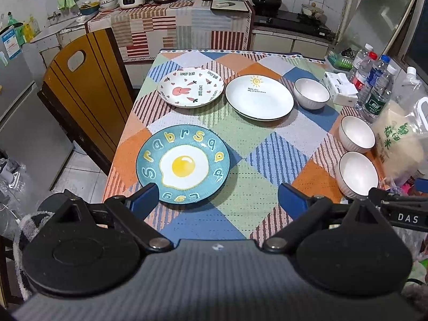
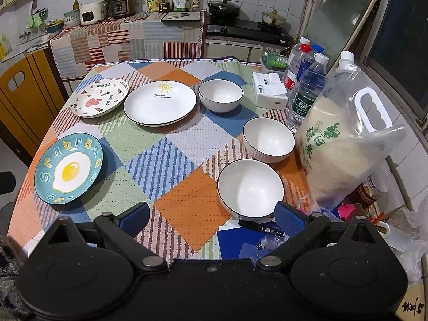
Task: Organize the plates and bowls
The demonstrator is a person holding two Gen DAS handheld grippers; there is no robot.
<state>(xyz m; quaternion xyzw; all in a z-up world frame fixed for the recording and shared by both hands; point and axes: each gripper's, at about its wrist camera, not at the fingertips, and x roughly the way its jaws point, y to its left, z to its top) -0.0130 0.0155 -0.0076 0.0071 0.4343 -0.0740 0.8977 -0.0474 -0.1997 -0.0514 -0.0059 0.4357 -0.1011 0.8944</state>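
Three plates lie on the patchwork tablecloth: a teal egg plate (image 1: pixel 183 167) (image 2: pixel 69 168) at the near left, a white bunny plate (image 1: pixel 190 87) (image 2: pixel 100 97) at the far left, and a white sun plate (image 1: pixel 259 97) (image 2: pixel 160 103) beside it. Three white bowls stand in a row along the right: far (image 1: pixel 311 93) (image 2: pixel 220 95), middle (image 1: pixel 357 137) (image 2: pixel 268 139), near (image 1: pixel 358 174) (image 2: pixel 250 187). My left gripper (image 1: pixel 218 199) is open and empty, its left finger over the egg plate's near rim. My right gripper (image 2: pixel 212 218) is open and empty, its right finger by the near bowl.
Water bottles (image 2: pixel 307 88), a tissue box (image 2: pixel 270 93) and a bag of rice (image 2: pixel 345 144) crowd the table's right edge. A black marker (image 2: pixel 260 227) and blue sheet lie at the near edge. A wooden chair (image 1: pixel 83 91) stands left of the table. A kitchen counter runs behind.
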